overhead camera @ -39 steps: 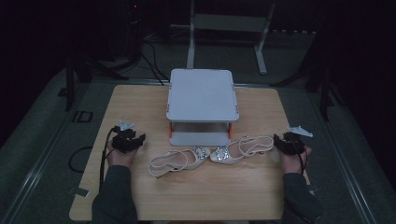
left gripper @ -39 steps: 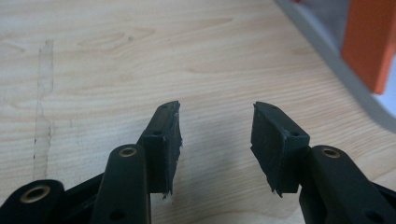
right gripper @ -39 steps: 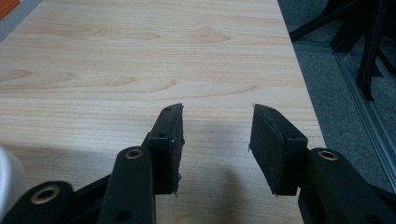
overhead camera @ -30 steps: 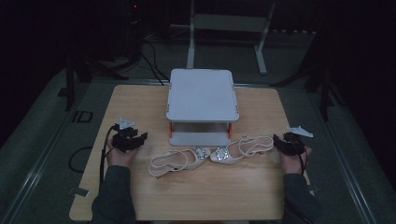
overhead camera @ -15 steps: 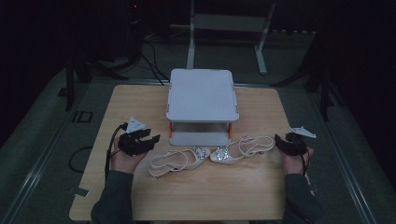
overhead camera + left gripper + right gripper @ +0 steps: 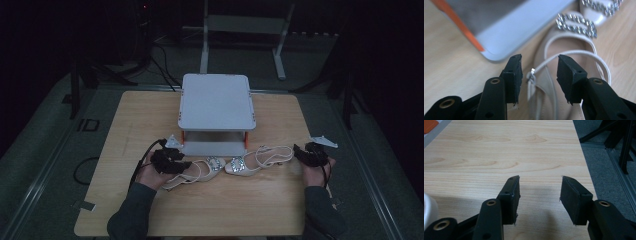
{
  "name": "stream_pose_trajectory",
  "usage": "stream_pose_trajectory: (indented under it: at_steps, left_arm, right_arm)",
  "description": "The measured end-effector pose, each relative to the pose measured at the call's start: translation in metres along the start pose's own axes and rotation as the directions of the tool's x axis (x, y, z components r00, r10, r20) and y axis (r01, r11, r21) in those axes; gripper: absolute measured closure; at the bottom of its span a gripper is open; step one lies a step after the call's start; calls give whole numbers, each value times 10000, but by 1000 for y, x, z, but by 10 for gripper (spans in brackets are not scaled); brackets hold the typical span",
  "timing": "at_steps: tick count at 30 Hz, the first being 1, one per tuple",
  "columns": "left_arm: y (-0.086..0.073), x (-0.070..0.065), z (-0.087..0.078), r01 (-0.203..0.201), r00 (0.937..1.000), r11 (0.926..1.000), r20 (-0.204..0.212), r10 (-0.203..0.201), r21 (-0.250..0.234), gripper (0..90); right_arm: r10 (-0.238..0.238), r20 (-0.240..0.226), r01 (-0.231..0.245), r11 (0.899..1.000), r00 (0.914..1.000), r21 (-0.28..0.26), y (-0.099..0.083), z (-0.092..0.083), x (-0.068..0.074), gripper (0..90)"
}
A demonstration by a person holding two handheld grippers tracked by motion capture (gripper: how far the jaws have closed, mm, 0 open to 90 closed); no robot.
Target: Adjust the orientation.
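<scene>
We hold left gripper (image 6: 539, 75) jaws wide astride the light, floppy beige slingback sandal (image 6: 564, 82) strap; right gripper (image 6: 540, 197) wide, empty.

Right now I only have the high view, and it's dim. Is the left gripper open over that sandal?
Observer: Yes, the left gripper is open, with the sandal's thin strap between its jaws, not yet pinched.
Operator: And the right gripper?
Observer: The right gripper is open too, over bare table.
Operator: Anything near its jaws?
Observer: A rounded white edge shows at the far left of the right gripper view; I cannot tell what it is.
</scene>
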State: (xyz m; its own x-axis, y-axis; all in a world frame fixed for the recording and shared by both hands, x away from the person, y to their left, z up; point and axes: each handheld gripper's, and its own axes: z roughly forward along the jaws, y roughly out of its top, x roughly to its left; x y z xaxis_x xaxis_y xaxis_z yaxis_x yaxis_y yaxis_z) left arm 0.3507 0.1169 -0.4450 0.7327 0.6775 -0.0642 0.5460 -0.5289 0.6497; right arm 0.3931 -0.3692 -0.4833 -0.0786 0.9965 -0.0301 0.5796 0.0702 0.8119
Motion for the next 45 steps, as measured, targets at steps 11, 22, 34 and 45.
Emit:
stream_pose_trajectory:
  at_steps: [11, 22, 34, 45]
  left_arm:
    - [2, 1, 12, 46, 9995, 9947, -302, -15, 1026, 654]
    - [-3, 9, 5, 531, 9964, 9974, 629, -560, 479, 809]
    - [-12, 26, -24, 1046, 9944, 9935, 188, -1039, -446, 814]
    - [-39, 63, -61, 2664, 9624, 9536, -147, -2711, -1406, 813]
  right_arm:
    - [-101, -30, 101, 9999, 9999, 74, -1, 2, 2, 496]
    - [-121, 16, 121, 9999, 9999, 71, 0, 3, 1, 500]
    - [-44, -78, 45, 9999, 10000, 118, -1, 4, 0, 501]
    - [5, -43, -4, 9999, 10000, 140, -1, 4, -1, 501]
